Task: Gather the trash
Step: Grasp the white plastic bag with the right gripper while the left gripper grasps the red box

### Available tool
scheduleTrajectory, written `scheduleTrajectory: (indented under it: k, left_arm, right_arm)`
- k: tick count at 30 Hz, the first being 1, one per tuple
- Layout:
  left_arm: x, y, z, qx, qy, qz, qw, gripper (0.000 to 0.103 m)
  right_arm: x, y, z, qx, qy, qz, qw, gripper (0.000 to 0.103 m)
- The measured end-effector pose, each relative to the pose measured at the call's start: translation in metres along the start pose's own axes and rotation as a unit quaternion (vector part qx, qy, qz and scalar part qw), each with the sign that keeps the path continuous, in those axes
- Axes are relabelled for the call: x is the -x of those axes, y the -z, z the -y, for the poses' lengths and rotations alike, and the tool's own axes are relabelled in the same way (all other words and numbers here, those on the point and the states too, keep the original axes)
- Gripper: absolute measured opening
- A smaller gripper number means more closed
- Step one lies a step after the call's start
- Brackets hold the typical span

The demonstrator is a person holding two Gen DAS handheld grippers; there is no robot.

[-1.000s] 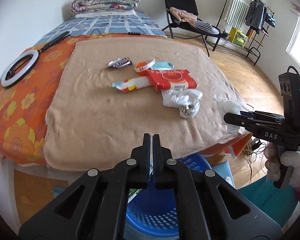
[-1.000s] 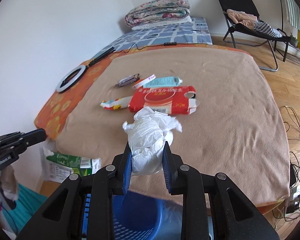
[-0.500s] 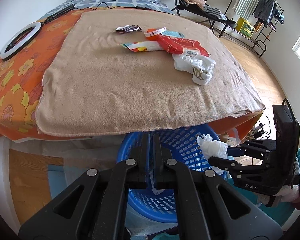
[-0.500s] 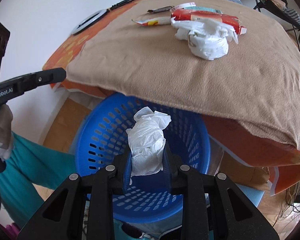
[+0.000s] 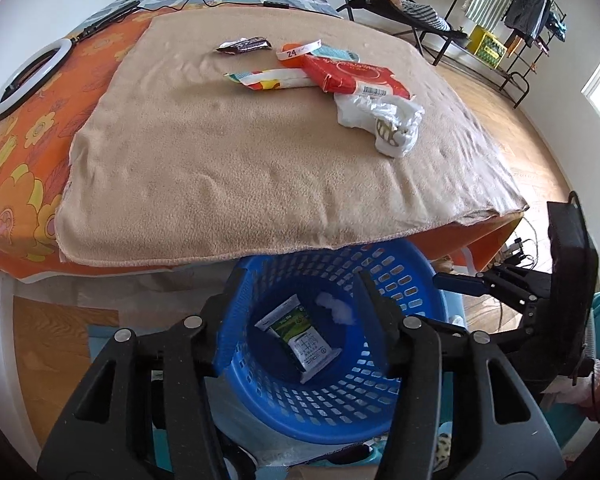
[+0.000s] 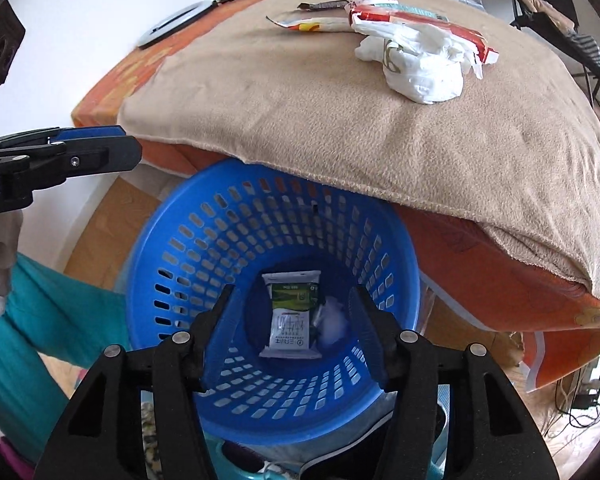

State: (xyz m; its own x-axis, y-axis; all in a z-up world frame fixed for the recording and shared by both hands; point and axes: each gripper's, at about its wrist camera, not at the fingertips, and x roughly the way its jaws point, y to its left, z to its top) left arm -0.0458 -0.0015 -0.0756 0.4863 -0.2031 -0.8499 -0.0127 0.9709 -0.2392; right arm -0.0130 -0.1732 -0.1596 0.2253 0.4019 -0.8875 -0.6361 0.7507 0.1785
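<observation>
Bedroom, bed with a tan blanket (image 5: 228,152) filling the upper half of both views, blue laundry basket (image 6: 180,248) on the floor at the bed's foot, lower centre of frame. Left gripper (image 5: 300,320) and right gripper (image 6: 296,324) both hang over the basket mouth, jaws spread wide, nothing between them. In the basket bottom: a green-and-white packet (image 6: 292,320) and a white crumpled wad (image 6: 334,324) just beside it, so two pieces look collected.

Remaining trash sits on the blanket, upper centre to upper right: white plastic bag (image 6: 420,68), red wipes pack (image 5: 352,78) touching it, colourful wrapper (image 5: 268,79), dark wrapper (image 5: 244,45), white band marked 24 (image 5: 298,50), teal item behind the pack, partly hidden.

Risks, as a guess: the plastic bag is soft and bulky, so a shallow pinch may catch only a fold and let it slip off before the basket. Pack, wrapper and bag overlap, so pulling one may drag the others toward the blanket edge. The basket sits partly under the overhang, so a drop released too early could land on the floor.
</observation>
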Motion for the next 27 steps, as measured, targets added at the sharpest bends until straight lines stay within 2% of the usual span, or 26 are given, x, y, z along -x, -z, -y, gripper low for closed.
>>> scheduleTrajectory:
  k: [5, 9, 12, 22, 27]
  left_arm:
    - [0.026, -0.017, 0.006, 0.003, 0.04, 0.029, 0.9988, 0.054]
    - [0.036, -0.03, 0.004, 0.023, 0.066, 0.038, 0.9968, 0.059]
    - [0.033, -0.036, 0.0, 0.036, 0.06, 0.036, 0.9969, 0.059]
    - [0.015, -0.045, -0.002, 0.034, 0.03, 0.02, 0.9988, 0.059]
    - [0.007, -0.062, -0.002, 0.028, 0.051, 0.012, 0.9983, 0.059]
  right_arm:
    - [0.005, -0.004, 0.007, -0.018, -0.003, 0.011, 1.0, 0.056]
    - [0.009, -0.008, 0.007, -0.021, -0.003, 0.022, 1.0, 0.056]
    - [0.011, -0.011, 0.006, -0.018, 0.0, 0.028, 0.999, 0.056]
    - [0.019, -0.021, 0.01, -0.024, -0.005, 0.04, 0.999, 0.056]
    - [0.028, -0.033, 0.02, -0.029, 0.0, 0.056, 0.998, 0.056]
